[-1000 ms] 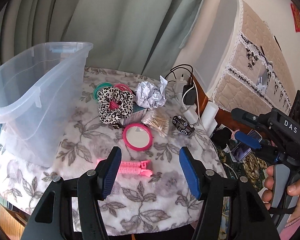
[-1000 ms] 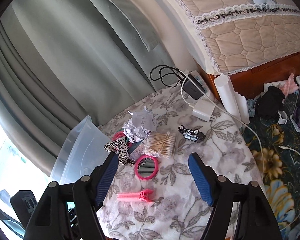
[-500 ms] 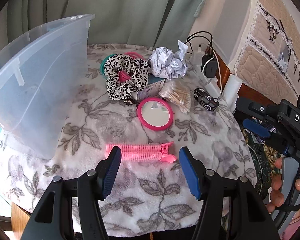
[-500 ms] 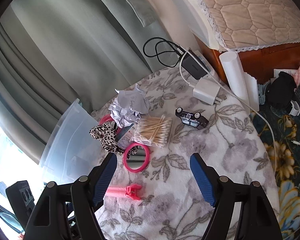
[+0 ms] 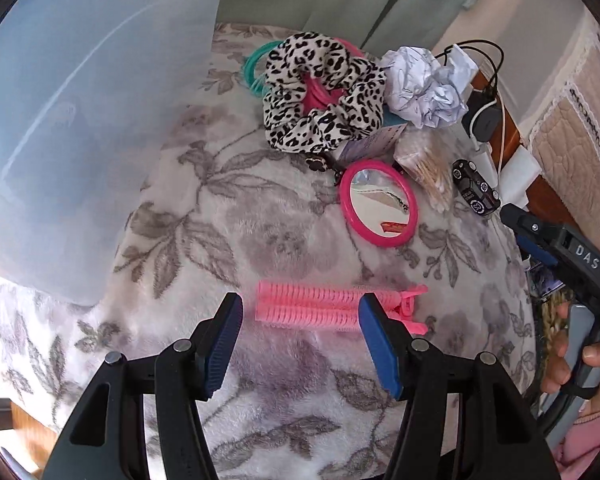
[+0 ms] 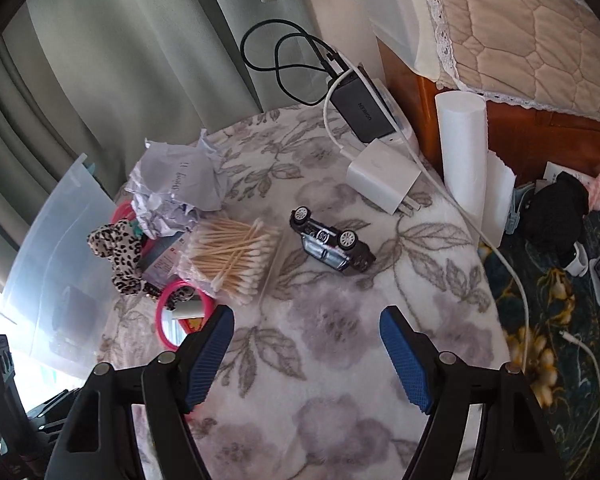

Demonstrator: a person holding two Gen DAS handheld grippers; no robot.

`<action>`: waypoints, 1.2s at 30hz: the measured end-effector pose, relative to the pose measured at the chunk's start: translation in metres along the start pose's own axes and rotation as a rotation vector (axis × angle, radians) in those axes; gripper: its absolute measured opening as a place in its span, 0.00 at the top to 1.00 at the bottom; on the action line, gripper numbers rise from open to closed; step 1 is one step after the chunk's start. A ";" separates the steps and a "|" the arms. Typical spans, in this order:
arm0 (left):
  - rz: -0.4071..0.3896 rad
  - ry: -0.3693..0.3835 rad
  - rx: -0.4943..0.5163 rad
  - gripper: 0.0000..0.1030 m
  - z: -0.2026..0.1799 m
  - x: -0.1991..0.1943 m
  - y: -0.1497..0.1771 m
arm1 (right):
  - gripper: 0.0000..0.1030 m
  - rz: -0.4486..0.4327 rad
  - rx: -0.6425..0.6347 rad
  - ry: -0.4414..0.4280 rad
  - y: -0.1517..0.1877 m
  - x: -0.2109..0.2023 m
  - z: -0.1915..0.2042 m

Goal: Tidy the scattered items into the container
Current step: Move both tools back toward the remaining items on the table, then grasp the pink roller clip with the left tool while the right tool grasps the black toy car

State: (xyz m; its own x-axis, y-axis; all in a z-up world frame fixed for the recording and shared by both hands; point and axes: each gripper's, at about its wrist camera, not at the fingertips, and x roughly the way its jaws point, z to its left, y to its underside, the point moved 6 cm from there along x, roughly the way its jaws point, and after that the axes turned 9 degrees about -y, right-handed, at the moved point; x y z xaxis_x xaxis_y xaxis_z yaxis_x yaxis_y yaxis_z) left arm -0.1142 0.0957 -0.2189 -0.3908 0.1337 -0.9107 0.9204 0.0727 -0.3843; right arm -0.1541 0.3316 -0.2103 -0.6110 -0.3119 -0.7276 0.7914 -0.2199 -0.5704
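Left wrist view: the left gripper [image 5: 300,322] gapes wide astride the pink hair-roller clip [image 5: 320,312], positioned to pinch it; the right gripper [image 6: 306,340] hangs empty, spread above the toy car [image 6: 330,242].

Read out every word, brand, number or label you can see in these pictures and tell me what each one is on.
"DAS": on the body of the right tongs, seen from the left wrist.
"UGREEN", upside down and faint: on the black charger.
Handwriting on the crumpled paper: unreadable.
Print on the small box under the scrunchie: too small.
Badge on the toy car: blurred.
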 end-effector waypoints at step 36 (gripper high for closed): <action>0.098 -0.076 -0.150 0.57 -0.019 0.030 -0.038 | 0.37 0.089 -0.148 0.115 -0.028 0.060 -0.022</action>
State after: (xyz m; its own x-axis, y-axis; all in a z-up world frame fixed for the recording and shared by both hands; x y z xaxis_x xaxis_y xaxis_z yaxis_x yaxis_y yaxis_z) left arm -0.1615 0.1160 -0.2287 -0.2916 0.0729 -0.9538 0.9392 0.2107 -0.2711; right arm -0.2133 0.3388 -0.2464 -0.5432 -0.2150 -0.8116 0.8365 -0.0549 -0.5453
